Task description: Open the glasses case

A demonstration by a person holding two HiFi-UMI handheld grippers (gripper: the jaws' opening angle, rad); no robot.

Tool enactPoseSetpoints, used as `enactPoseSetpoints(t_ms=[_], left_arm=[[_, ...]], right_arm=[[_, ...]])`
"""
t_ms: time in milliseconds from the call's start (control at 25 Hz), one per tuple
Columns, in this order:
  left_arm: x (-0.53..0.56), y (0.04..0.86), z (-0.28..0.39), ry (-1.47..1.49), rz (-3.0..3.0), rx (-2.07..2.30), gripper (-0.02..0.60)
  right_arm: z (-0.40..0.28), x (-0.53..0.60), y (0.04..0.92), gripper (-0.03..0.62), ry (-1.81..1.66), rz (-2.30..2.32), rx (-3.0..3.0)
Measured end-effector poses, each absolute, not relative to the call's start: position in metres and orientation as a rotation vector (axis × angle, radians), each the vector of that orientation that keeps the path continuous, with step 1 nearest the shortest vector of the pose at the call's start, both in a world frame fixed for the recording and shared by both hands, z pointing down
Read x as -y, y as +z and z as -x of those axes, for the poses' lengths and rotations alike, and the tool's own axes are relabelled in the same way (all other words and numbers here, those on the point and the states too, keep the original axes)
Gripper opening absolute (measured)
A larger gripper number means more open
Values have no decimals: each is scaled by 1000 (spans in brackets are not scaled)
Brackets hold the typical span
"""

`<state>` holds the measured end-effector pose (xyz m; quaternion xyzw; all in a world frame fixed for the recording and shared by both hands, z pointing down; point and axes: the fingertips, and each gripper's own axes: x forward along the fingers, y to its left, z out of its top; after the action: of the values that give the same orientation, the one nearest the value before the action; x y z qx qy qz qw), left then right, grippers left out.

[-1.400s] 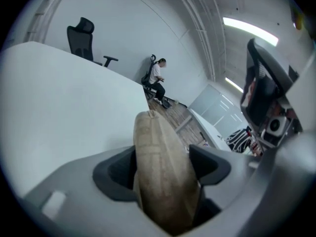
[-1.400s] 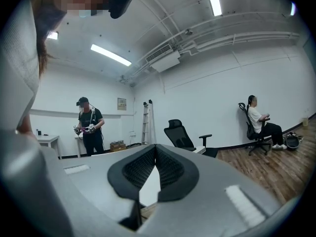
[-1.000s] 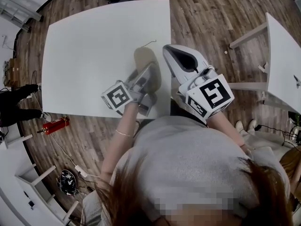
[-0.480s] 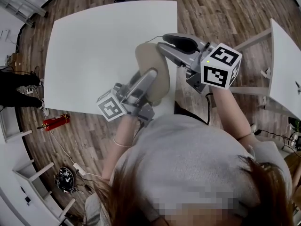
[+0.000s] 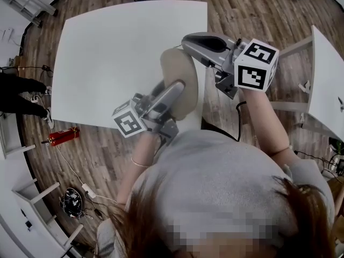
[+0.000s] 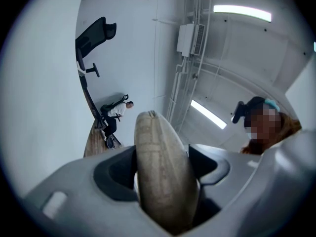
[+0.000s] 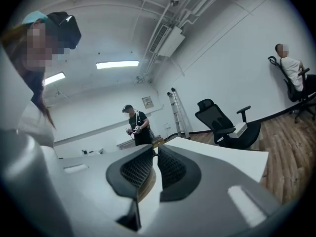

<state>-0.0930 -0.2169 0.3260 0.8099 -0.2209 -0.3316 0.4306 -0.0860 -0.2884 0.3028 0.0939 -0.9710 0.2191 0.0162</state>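
A beige oval glasses case [image 5: 174, 66] is held up over the near edge of the white table [image 5: 107, 52]. My left gripper [image 5: 176, 88] is shut on its lower half. In the left gripper view the case [image 6: 163, 177] stands edge-on between the two pads. My right gripper [image 5: 185, 41] points left at the case's far end. Its jaws are closing and stand almost together [image 7: 155, 154], with a small dark bit, seemingly the zipper pull, at the tips. The case's beige edge [image 7: 146, 181] shows just below them.
Another white table [image 5: 328, 79] stands at the right over the wood floor. A red object [image 5: 62, 137] lies on the floor at the left. In the right gripper view a standing person [image 7: 136, 125] and a black office chair [image 7: 224, 125] are beyond the table.
The left gripper has lifted the case off the table. The right gripper has swung from the case's right side up to its far end and turned sideways.
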Motion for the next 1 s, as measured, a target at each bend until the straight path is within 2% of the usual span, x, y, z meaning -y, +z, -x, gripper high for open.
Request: enactPoseSetpoints(t_ms=[560,1000], left_arm=[[208,311,105,-1026,-2018,508,307],[216,308,110,-1029,-1996,546,307]], right_arm=[[78,288,293,25,664,-396,3065],[69,285,297,23,625,-495,3050]])
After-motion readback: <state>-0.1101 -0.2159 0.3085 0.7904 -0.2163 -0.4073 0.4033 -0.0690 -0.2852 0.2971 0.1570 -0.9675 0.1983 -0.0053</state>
